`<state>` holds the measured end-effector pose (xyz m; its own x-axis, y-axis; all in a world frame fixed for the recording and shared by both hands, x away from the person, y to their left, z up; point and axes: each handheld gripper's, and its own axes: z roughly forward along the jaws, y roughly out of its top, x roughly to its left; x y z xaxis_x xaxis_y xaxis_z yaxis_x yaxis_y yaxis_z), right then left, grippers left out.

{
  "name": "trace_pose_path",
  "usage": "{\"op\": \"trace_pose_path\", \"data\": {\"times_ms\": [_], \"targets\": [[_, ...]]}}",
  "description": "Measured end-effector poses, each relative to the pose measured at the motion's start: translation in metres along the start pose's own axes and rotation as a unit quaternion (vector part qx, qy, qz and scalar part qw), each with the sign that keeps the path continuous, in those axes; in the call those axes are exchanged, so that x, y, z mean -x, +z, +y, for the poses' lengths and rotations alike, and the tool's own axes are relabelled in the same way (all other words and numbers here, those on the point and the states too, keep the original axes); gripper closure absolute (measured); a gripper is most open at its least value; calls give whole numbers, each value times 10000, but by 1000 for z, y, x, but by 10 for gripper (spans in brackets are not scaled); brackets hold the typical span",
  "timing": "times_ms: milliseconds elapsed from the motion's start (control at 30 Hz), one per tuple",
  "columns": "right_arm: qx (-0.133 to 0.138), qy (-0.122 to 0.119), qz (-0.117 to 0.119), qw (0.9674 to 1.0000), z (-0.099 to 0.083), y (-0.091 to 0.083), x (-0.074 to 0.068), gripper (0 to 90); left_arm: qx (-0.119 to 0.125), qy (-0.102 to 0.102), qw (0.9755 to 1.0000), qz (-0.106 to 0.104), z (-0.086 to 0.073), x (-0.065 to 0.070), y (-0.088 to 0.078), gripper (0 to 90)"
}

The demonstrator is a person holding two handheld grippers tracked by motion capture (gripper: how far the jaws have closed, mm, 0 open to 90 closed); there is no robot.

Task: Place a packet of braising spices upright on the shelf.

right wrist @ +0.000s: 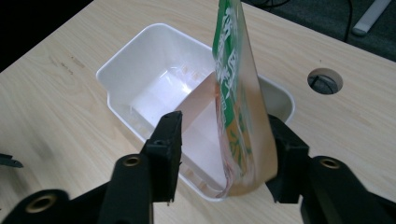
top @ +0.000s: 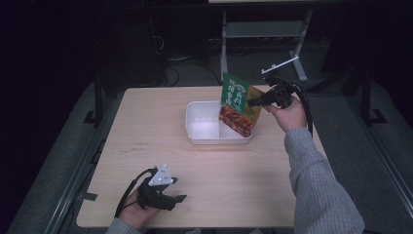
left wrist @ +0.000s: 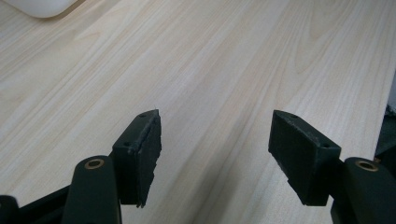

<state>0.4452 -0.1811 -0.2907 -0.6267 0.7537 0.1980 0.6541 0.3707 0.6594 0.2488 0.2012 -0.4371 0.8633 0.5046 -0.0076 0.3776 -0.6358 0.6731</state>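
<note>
on the light wood surface (top: 160, 126): a white bin and two hand-held grippers, one low at the near left, one raised at the far right.
white bin (top: 202, 127): sits on the far middle of the surface; rectangular, rounded corners, a divider inside making two compartments; what shows of its inside looks bare, though the packet hides part of the right compartment.
snack packet (top: 238, 103): green top with white lettering, reddish-brown picture on the lower half; it hangs tilted over the right end of the bin, its lower end dipping into or just above the right compartment; from the high view i cannot tell whether it touches the bin floor.
right gripper (top: 254, 102): held up in the person's right hand (top: 287, 113) beside the bin's right end, pointing left at the packet.
right jaws: in the right gripper view the packet (right wrist: 238, 102) stands edge-on between them, lying against the right jaw, while a gap shows between it and the left jaw; whether they actually pinch it i cannot tell.
left gripper (top: 174, 195): rests low near the front left edge of the surface, in the left hand (top: 136, 212), well apart from the bin.
left jaws: spread wide with nothing between them, only bare wood grain beyond; a corner of the bin (left wrist: 42, 7) shows at the top left of the left gripper view.
cable hole (right wrist: 325, 80): round opening in the surface beyond the bin, seen in the right gripper view.
</note>
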Motion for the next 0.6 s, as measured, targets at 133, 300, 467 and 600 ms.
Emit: {"op": "trace_pose_path", "data": {"times_ms": [133, 300, 467, 600], "targets": [[41, 82, 45, 9999, -10, -7, 4, 464, -14, 8, 10000, 2, 0, 0, 0, 338], [39, 170, 158, 9997, -22, -13, 8, 451, -12, -6, 10000, 10, 0, 0, 0, 335], [1, 219, 244, 9995, -34, -17, 11, 443, -10, -3, 10000, 19, 0, 0, 0, 334], [34, 254, 308, 9992, -44, -20, 12, 442, -6, -4, 10000, 27, 0, -1, 0, 333]]}}
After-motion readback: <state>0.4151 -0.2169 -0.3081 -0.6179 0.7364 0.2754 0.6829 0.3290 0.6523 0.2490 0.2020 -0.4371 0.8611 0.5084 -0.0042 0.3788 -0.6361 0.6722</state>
